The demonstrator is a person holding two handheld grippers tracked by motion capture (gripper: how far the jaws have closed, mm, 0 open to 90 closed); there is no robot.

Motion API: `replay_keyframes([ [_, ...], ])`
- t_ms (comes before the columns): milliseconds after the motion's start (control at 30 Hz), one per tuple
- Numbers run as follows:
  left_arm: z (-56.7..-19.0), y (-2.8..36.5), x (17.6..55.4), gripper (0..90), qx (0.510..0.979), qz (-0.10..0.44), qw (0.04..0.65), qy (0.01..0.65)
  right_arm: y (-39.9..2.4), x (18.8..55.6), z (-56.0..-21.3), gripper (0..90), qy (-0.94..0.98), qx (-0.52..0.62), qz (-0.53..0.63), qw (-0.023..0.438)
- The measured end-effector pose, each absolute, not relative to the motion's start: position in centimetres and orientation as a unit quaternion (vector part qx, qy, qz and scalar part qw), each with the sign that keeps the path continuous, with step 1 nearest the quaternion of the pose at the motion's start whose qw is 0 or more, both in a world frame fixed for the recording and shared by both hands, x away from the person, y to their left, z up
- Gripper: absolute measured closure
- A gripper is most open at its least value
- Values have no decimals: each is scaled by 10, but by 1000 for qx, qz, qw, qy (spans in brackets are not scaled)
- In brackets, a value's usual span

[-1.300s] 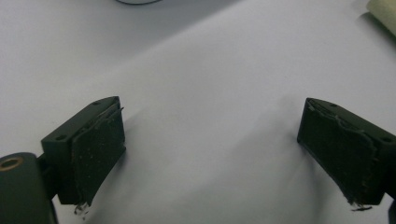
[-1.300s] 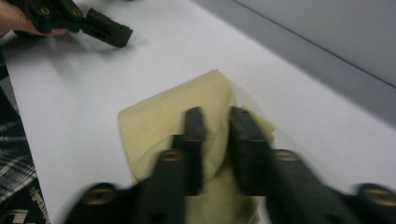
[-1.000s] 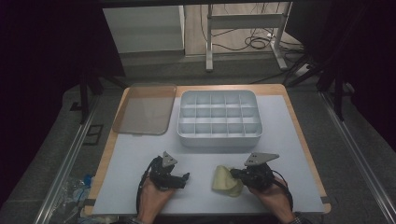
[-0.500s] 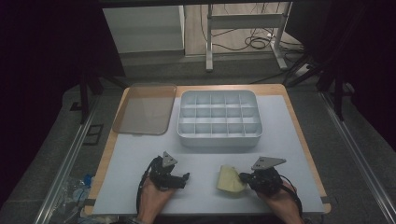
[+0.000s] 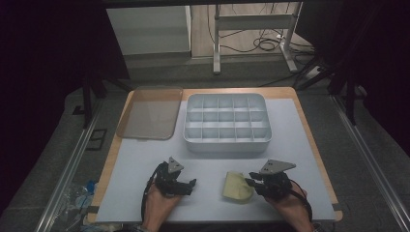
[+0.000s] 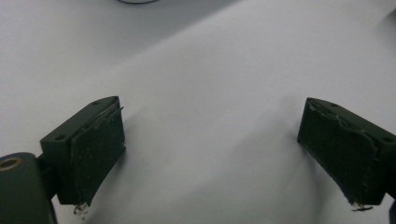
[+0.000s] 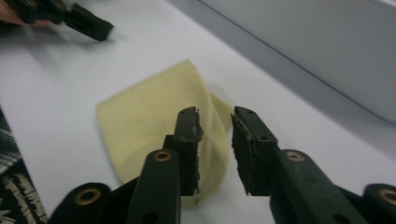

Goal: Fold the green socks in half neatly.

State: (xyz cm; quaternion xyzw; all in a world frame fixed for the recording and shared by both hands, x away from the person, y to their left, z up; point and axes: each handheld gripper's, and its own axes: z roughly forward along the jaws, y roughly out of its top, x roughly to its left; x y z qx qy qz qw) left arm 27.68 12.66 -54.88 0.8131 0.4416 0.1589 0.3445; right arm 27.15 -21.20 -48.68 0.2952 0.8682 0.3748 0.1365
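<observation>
- Your left gripper (image 5: 187,183) sits at the near edge of the white table mat (image 5: 145,164), held in your left hand (image 5: 159,205). In the left gripper view its jaws stand wide apart, with bare mat between the pads (image 6: 100,154) and nothing held.
- Your right gripper (image 5: 250,182) lies level with it on the other side, in your right hand (image 5: 290,208), grey three-cornered plate on top.
- Its jaws have just been opening. In the right gripper view a narrow gap shows between the pads (image 7: 190,140), and nothing is pinched there; the tips hover over the cloth's near edge.
- The pale yellow cloth (image 5: 235,186) lies on the mat between your two grippers, just beside the right one and well apart from the left. One side is folded up into a soft ridge (image 7: 212,126); the rest lies flat.
- Whether the right gripper's tips touch the cloth cannot be told.
- Farther off, mid-table, stands the grey compartment tray (image 5: 226,140), its cells divided in a grid.
- To the tray's left, at the far left corner of the table, lies a clear flat lid (image 5: 150,113), just beside the tray.
</observation>
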Motion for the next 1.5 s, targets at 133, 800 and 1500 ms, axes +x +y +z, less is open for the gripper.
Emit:
replay_keyframes([
  [133,-549,127,277,71,813,159,344,441,-203,270,-484,787,871,280,383,127],
  [800,-549,127,277,71,813,159,345,442,-205,270,-516,808,882,277,369,93],
  [1500,-547,126,277,84,809,161,343,449,-205,280,-516,650,881,277,365,121],
])
